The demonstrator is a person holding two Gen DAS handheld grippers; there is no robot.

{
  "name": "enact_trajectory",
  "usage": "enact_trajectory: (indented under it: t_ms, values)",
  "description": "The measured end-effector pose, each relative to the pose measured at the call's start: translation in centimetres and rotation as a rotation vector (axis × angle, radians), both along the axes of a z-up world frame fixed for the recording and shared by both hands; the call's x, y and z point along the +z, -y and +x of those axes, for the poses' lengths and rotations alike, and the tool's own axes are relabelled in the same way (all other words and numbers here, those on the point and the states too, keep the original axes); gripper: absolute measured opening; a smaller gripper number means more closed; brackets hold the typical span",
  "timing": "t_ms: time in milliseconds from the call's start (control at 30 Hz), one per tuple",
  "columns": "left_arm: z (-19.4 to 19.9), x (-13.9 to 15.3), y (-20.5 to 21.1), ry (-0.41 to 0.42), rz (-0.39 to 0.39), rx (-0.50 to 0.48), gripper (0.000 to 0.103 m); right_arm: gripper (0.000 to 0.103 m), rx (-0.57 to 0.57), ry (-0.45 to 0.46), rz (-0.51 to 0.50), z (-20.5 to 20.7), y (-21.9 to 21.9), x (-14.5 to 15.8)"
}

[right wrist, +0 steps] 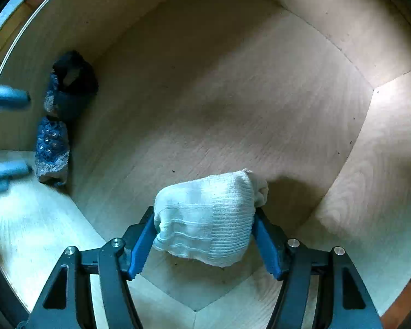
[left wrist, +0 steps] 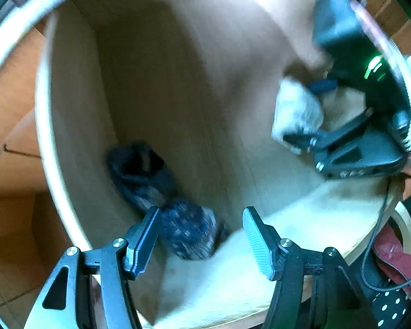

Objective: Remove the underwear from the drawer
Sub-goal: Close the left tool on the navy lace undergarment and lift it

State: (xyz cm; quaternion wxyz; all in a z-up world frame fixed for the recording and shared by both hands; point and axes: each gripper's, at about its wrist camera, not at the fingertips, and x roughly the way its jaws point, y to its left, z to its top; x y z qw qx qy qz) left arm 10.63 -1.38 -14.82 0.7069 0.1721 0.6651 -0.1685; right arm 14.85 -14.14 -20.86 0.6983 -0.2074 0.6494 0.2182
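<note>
White bundle (right wrist: 205, 216) clamped between right tongs (right wrist: 204, 235)

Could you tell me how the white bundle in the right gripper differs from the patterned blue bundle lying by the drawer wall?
The white bundle is pale ribbed knit; the patterned blue bundle is dark with light dots. The white bundle is clamped between the right gripper pads, while the blue one lies ungripped on the drawer floor against the side wall, beneath the open left gripper. Both are rolled-up soft fabric inside the same drawer.
</note>
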Motion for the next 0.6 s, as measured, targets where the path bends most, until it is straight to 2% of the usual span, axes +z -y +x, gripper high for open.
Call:
enact_trajectory:
  t_ms: [67,167,233,267,300,333,367,400,433,467,500,567,600]
  values:
    - [-0.2,-1.0,1.1,-0.011,0.1,-0.04,0.061,0.068,0.005,-0.004,0.02,-0.7,0.9,0.4]
    - [0.0,-2.2,2.3,-0.045,0.185,-0.058,0.064,0.068,0.003,-0.013,0.058,-0.1,1.5,0.8]
    - [0.1,-3.0,3.4,-0.099,0.196,-0.057,0.085,0.068,0.003,-0.008,0.075,0.0,1.8,1.3]
    - [0.3,-3.0,3.8,-0.108,0.17,-0.045,0.088,0.068,0.002,-0.006,0.083,0.0,1.9,1.5]
    - [0.5,-2.8,4.3,-0.106,0.099,-0.062,0.073,0.068,0.002,0.0,0.092,0.0,1.9,1.7]
    - [1.0,-2.3,5.0,-0.133,-0.044,-0.085,0.063,0.068,0.002,0.006,0.095,0.2,2.3,2.3]
    - [1.3,-2.0,5.2,-0.15,-0.148,-0.074,0.063,0.068,0.002,0.013,0.1,0.2,2.5,2.6]
    - [1.6,-1.8,5.2,-0.149,-0.202,-0.041,0.063,0.068,0.003,0.022,0.105,0.1,2.7,2.9]
    - [1.8,-1.7,5.2,-0.118,-0.201,-0.022,0.063,0.068,0.0,0.028,0.111,0.0,2.8,3.1]
    - [1.8,-1.5,5.3,-0.069,-0.161,-0.027,0.063,0.068,-0.008,0.032,0.123,-0.1,3.0,3.3]
    - [1.7,-1.3,5.2,-0.003,-0.083,-0.024,0.063,0.068,-0.004,0.033,0.122,-0.2,3.1,3.4]
    - [1.7,-1.0,4.4,0.031,0.003,0.007,0.061,0.069,0.003,0.032,0.123,-0.6,4.2,3.9]
    - [1.6,-0.9,4.1,0.028,0.012,0.024,0.061,0.069,0.005,0.032,0.128,-0.6,4.4,4.0]
